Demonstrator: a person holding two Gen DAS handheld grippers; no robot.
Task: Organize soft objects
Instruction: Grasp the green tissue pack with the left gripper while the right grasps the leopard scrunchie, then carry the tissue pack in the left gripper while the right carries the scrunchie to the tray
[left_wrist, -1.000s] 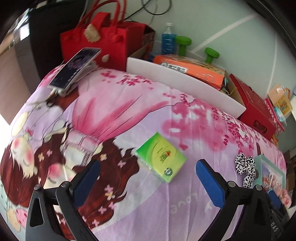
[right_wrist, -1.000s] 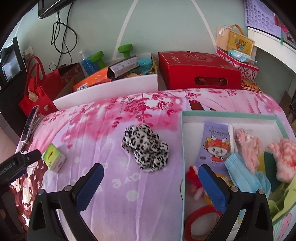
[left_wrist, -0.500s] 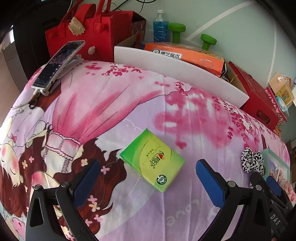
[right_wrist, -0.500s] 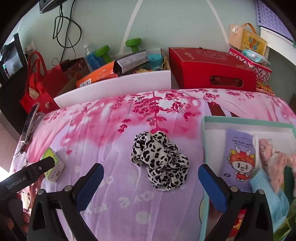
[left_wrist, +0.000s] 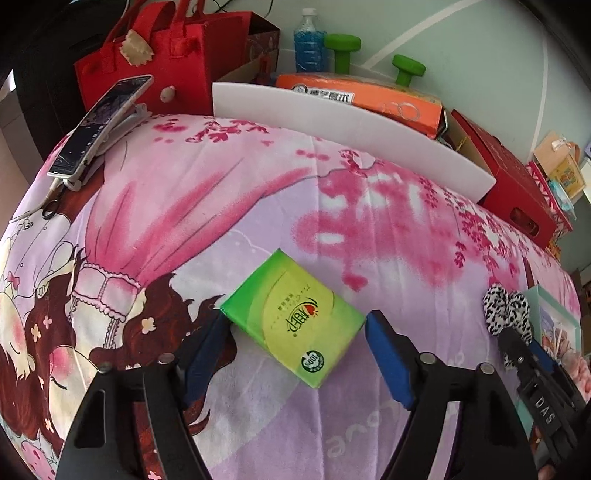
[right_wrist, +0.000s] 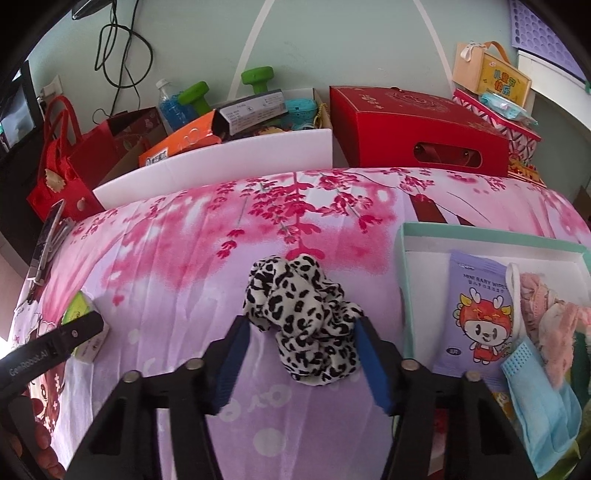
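A green tissue pack (left_wrist: 295, 317) lies on the pink printed bedspread (left_wrist: 229, 206). My left gripper (left_wrist: 297, 350) is open, its blue pads on either side of the pack, close to its edges. A black-and-white leopard-print scrunchie (right_wrist: 303, 317) lies on the bedspread left of a teal-rimmed white box (right_wrist: 410, 236). My right gripper (right_wrist: 303, 354) is open, its pads at the scrunchie's two sides. The scrunchie also shows in the left wrist view (left_wrist: 506, 310), the tissue pack in the right wrist view (right_wrist: 79, 310).
The box holds a purple baby-wipes pack (right_wrist: 476, 310), a blue face mask (right_wrist: 535, 391) and pink fluffy items (right_wrist: 554, 314). A phone on a stand (left_wrist: 99, 122), red bag (left_wrist: 155, 55), white board (left_wrist: 347, 125) and red carton (right_wrist: 417, 129) line the far edge.
Both grippers moved forward and down: the left now straddles the tissue pack, the right now straddles the scrunchie. Both jaws have narrowed toward the objects.
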